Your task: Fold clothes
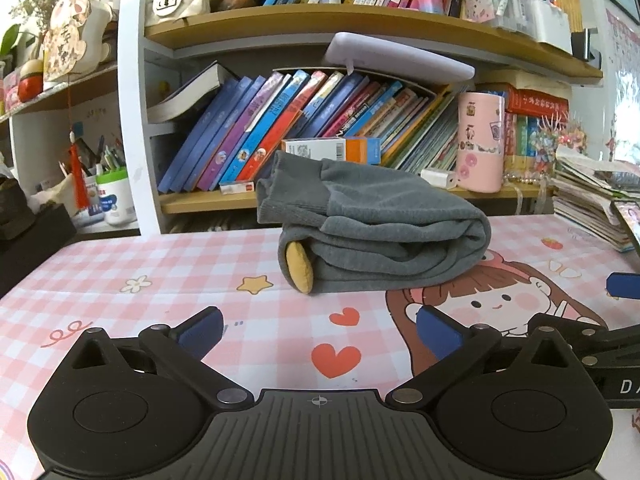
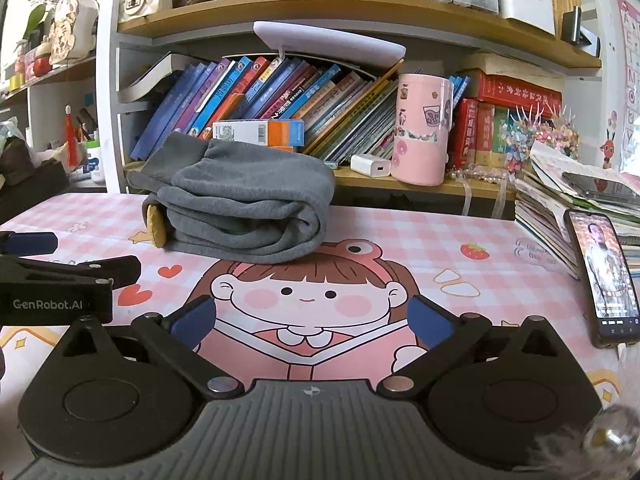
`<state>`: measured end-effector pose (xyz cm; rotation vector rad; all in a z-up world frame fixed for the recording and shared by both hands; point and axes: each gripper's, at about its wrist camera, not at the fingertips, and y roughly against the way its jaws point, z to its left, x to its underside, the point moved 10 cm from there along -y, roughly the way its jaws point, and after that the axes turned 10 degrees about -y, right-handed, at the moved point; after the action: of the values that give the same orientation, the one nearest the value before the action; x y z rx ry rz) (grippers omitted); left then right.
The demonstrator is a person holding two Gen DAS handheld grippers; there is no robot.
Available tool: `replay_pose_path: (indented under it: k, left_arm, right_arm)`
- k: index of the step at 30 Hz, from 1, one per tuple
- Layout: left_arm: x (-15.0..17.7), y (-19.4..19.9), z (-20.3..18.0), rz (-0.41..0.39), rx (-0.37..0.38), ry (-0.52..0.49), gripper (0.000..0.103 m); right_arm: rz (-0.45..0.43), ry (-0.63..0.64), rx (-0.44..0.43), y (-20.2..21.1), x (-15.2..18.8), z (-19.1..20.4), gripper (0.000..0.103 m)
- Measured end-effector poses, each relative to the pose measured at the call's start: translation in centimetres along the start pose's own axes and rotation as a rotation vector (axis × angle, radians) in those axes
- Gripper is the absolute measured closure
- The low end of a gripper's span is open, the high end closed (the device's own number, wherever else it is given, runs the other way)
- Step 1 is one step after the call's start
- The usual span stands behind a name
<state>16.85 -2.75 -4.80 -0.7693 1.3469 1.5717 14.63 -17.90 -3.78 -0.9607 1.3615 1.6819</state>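
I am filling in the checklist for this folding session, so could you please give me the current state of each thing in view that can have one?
Grey garment: folded into a bundle, lying on the table mat, not held.
Left gripper: open, empty.
Right gripper: open, empty.
Phone: screen lit, propped against the paper stack.

Left claw (image 1: 318, 330) and right claw (image 2: 312, 320) gape empty.

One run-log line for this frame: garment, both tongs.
garment: grey garment folded in bundle on pink checked mat | left tongs: open, empty, short of bundle | right tongs: open, empty, short of bundle
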Motion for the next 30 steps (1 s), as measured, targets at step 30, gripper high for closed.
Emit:
replay_pose_path:
  k: [30]
  left_arm:
    - [0.07,-0.23,-0.14,0.009,-0.004,-0.008,0.000]
  right_arm:
    - [0.015,-0.001,0.007,-0.21,0.17,-0.04,0.000]
